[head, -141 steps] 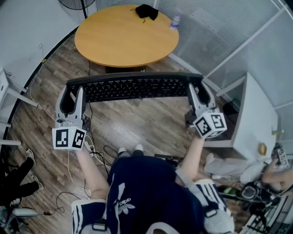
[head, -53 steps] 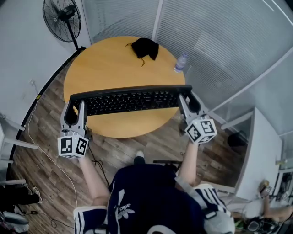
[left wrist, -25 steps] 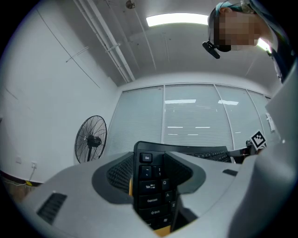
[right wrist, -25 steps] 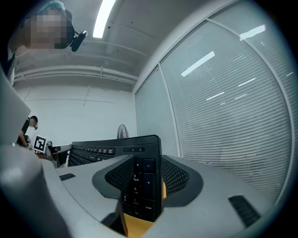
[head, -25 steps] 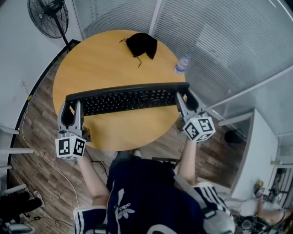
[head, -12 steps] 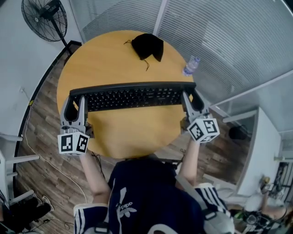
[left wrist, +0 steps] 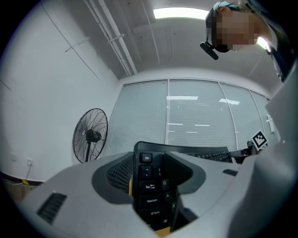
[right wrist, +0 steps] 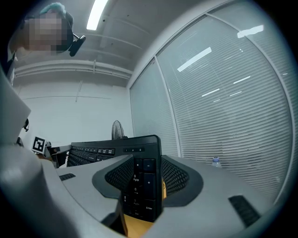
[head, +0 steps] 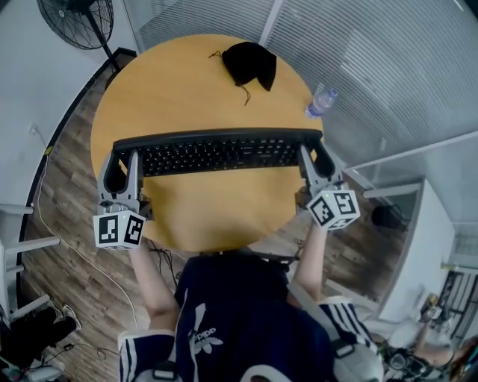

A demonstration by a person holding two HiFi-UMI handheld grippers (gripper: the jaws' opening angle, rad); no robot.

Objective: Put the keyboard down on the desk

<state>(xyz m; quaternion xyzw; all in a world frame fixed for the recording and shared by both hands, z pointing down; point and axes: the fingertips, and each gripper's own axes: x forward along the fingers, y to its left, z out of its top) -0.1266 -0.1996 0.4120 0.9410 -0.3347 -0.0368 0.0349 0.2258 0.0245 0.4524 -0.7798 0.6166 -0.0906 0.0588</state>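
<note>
A long black keyboard [head: 216, 152] hangs level above the round wooden desk [head: 187, 82], held at both ends. My left gripper [head: 124, 163] is shut on its left end, where the Esc and Tab keys [left wrist: 148, 186] sit between the jaws. My right gripper [head: 314, 160] is shut on its right end, with the number pad [right wrist: 139, 188] clamped between the jaws. Whether the keyboard touches the desk top cannot be told.
A black cloth [head: 252, 63] lies at the desk's far side and a small water bottle [head: 320, 102] stands near its right edge. A standing fan [head: 75, 19] is at the far left. Glass walls with blinds [head: 373, 67] close the back and right. Cables run over the wooden floor [head: 67, 246].
The person has carried the keyboard from over the floor to above the desk. In the last second it has shifted a little farther over the desk top, both grippers holding as before.
</note>
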